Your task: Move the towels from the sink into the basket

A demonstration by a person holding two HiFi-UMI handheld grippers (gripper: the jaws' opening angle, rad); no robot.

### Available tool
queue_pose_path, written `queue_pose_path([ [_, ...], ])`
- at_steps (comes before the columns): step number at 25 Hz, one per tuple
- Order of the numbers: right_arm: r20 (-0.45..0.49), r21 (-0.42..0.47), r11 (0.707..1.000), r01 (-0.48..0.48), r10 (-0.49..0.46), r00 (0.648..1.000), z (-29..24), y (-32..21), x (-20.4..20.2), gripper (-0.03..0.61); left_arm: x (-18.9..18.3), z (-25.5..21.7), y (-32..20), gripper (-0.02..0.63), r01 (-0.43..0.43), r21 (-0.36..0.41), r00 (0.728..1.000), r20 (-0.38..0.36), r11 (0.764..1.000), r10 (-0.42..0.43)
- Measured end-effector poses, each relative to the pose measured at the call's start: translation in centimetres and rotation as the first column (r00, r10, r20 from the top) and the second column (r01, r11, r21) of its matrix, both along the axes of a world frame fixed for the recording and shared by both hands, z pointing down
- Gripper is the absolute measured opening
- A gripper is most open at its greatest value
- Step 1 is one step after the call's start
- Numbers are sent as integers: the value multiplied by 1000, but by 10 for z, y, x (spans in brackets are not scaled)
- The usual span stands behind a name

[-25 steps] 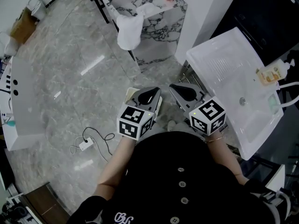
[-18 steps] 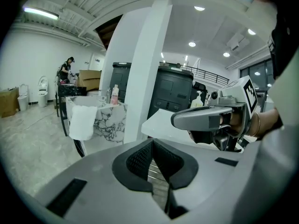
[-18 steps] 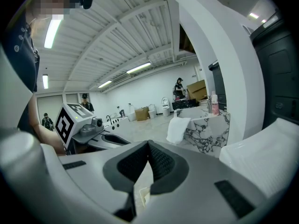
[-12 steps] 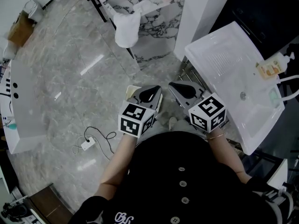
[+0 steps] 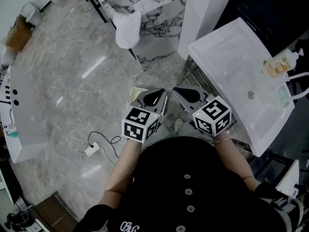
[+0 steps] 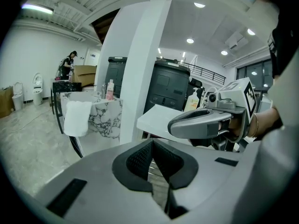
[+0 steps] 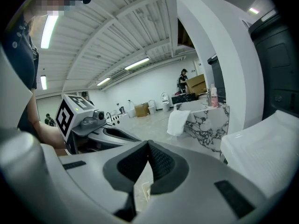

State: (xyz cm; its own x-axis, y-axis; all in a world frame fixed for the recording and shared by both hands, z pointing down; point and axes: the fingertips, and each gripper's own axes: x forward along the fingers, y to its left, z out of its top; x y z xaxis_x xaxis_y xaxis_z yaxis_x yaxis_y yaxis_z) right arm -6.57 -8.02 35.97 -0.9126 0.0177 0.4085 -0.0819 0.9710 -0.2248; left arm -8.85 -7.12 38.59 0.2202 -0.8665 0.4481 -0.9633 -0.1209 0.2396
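Beside one sink [image 5: 227,62], left gripper [image 5: 150,96], right gripper [image 5: 186,93], one draped towel [image 5: 126,30].

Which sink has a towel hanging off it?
The marble sink farther ahead; a white towel drapes over its corner. The plain white sink on the right has none.

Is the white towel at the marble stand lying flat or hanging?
Hanging: the white towel drapes over the marble stand's edge, down its side.

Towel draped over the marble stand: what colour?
The towel is plain white, with no pattern. It shows best in the head view.
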Motion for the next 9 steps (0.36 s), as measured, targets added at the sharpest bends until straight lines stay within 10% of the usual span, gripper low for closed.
queue_pose_path([
  [9,-6,5,1000,-14,14,1000,2,-5,2,2,2,-1,-3,13,-3,16,1000,-23,1000,3],
])
